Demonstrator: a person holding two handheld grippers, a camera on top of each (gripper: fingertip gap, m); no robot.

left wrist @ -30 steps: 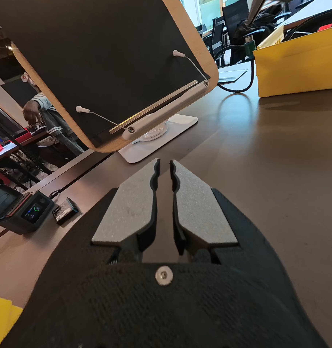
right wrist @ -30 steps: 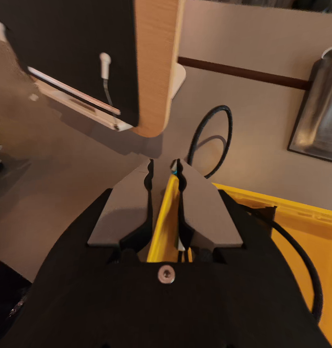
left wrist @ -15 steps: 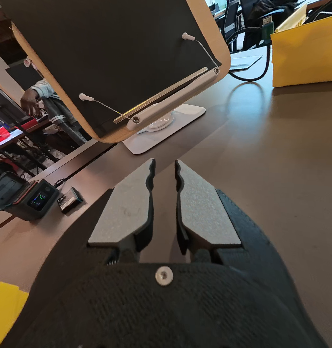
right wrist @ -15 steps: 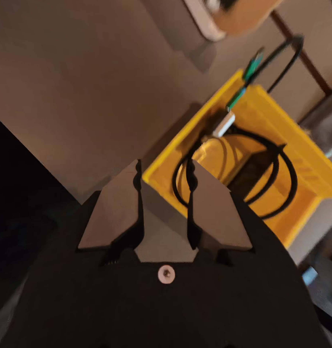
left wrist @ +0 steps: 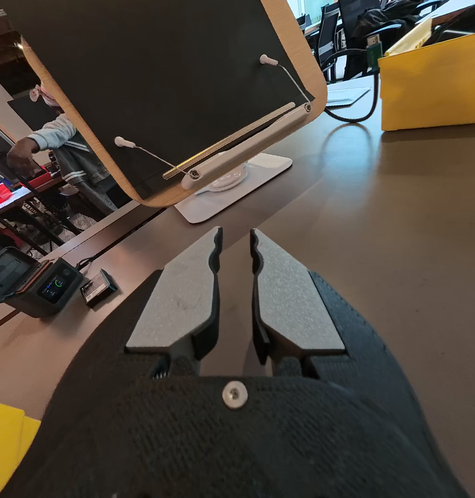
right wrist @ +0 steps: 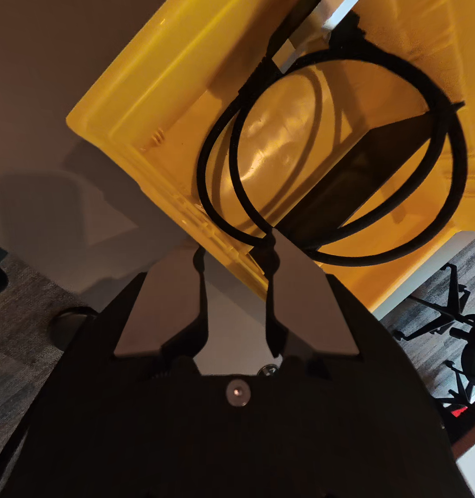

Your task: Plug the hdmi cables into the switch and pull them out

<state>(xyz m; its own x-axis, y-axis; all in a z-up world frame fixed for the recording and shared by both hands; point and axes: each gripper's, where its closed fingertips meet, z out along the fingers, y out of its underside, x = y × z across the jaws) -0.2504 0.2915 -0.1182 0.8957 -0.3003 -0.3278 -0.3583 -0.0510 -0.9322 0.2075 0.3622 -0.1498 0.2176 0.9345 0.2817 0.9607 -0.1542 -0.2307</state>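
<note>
Black HDMI cables (right wrist: 217,161) lie coiled in a yellow bin (right wrist: 150,80). A dark flat box (right wrist: 352,175) lies under the coils; I cannot tell if it is the switch. My right gripper (right wrist: 235,242) is open and empty, above the bin's near rim, with its right finger over the coils. In the left wrist view the bin (left wrist: 433,86) stands at the far right, and a cable's green plug (left wrist: 373,51) sticks up beside it. My left gripper (left wrist: 235,234) is open and empty, low over the brown table, far from the bin.
A wood-edged book stand (left wrist: 163,94) on a white base (left wrist: 231,194) stands ahead of the left gripper. A dark charger case (left wrist: 42,285) and a small battery (left wrist: 98,288) lie at the left. A person (left wrist: 55,134) stands beyond the table. A chair base (right wrist: 460,336) is on the floor. Tip to tip, the grippers are about 45 centimetres apart. My left gripper's tips are some 30 centimetres from the dark charger case (left wrist: 42,285).
My right gripper has swung from facing the stand to looking down into the bin and has opened wider. My left gripper has opened a little and shifted slightly.
</note>
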